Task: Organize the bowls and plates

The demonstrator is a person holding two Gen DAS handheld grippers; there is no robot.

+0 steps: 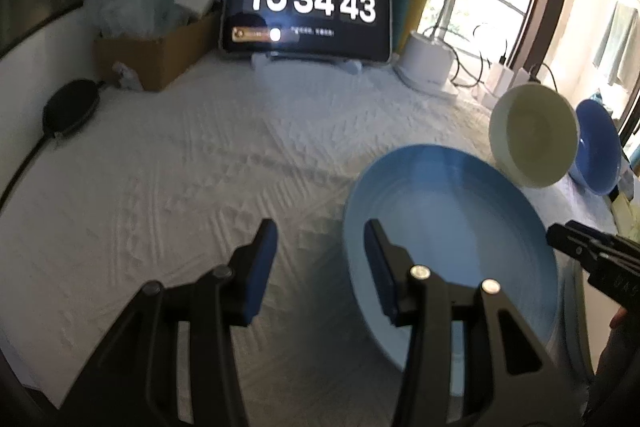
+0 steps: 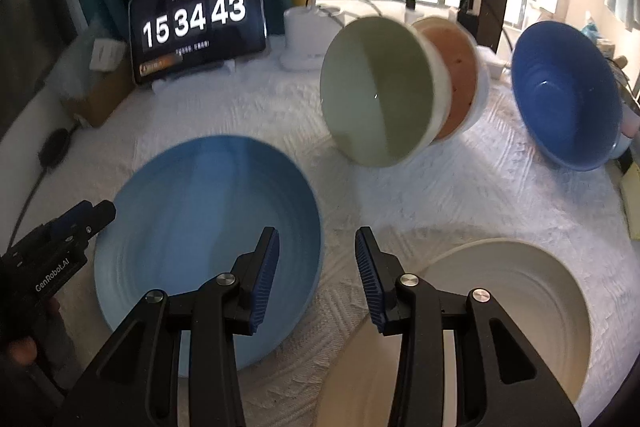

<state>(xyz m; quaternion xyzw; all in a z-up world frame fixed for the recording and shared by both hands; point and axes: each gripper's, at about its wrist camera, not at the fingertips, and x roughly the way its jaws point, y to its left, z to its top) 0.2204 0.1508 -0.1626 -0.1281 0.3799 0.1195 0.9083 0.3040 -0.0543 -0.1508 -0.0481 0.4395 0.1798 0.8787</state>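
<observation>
Your left gripper (image 1: pixel 320 239) and right gripper (image 2: pixel 317 247) hover with jaws parted and nothing between them. The light blue plate (image 2: pixel 208 227) lies on the white cloth-covered table (image 2: pixel 280 115), the cream plate (image 2: pixel 520 291) beside it. Behind stand a pale green bowl (image 2: pixel 380 91), tilted against an orange-lined bowl (image 2: pixel 460 75), and a dark blue bowl (image 2: pixel 568 95).

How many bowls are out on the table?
3: a pale green bowl nested in an orange-lined bowl mid-table, and a dark blue bowl far right. More may sit hidden in the stack.
</observation>
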